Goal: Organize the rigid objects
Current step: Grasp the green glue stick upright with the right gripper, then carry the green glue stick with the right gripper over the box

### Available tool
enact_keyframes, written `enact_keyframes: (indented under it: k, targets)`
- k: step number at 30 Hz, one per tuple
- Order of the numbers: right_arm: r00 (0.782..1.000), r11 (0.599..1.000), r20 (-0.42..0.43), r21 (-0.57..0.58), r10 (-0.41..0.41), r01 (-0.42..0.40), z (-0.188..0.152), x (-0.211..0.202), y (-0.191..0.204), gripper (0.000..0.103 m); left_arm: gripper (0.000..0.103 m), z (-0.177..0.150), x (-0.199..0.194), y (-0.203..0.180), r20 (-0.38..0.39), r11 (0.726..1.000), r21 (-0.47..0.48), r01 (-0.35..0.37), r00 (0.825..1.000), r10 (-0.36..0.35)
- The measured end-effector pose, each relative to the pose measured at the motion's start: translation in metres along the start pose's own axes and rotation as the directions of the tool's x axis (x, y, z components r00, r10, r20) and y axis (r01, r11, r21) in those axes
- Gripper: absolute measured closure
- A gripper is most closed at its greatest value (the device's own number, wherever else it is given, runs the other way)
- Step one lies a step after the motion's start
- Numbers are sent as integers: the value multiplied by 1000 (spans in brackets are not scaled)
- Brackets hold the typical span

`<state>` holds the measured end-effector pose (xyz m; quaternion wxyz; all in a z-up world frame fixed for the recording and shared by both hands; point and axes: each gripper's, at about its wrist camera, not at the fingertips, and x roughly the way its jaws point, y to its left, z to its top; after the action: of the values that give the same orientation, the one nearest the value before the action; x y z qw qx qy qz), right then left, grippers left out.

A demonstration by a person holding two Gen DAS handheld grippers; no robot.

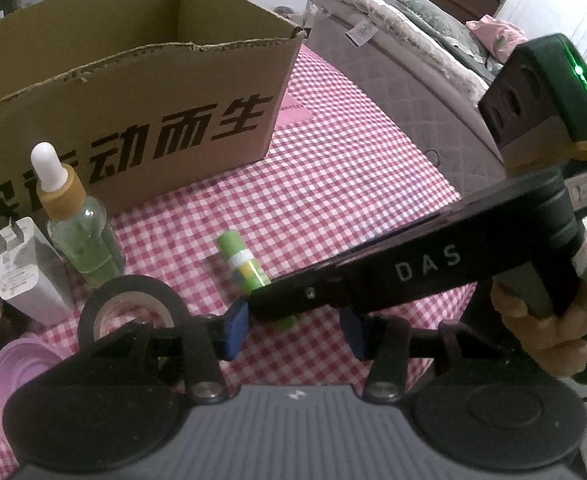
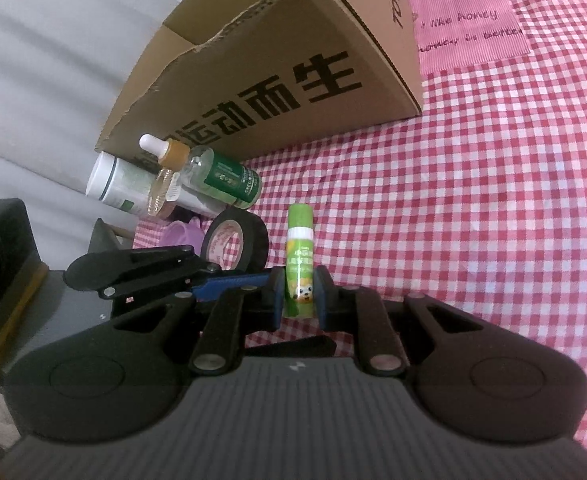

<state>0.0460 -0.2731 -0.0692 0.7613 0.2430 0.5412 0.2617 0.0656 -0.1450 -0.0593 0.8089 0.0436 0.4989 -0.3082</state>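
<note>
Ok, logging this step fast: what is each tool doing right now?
Left tool: open, holding nothing.
Right tool: closed on the green glue stick.

Light is soft and even in both my wrist views, indoor and fairly dim, with weak shadows under the cardboard box [image 1: 133, 92] on the checked cloth [image 1: 333, 168]. A green indicator lamp [image 1: 578, 70] glows bright at far right. Fisheye bending curves the box edges and darkens the corners. My near gripper bodies look soft, and the far left wall [image 2: 33, 60] in the right view is blurred.
</note>
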Motion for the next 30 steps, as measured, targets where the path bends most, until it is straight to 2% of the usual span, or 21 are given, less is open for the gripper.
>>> enact_keyframes:
  k: [8, 18, 24, 30]
  targets:
    - [999, 999, 39, 17, 27, -28, -9, -8, 3, 87, 53, 0, -11, -8, 29, 999, 26, -19, 999, 18]
    - [993, 1000, 116, -21, 22, -19, -18, -54, 24, 87, 53, 1, -46, -23, 122, 997, 69, -25, 992, 16]
    - [983, 994, 181, -106, 37, -18, -13, -80, 61, 87, 52, 5, -87, -25, 219, 994, 84, -68, 974, 48]
    - [972, 975, 213, -216, 96, -49, 15, -84, 108, 87, 52, 18, -129, -6, 292, 988, 46, -144, 948, 125]
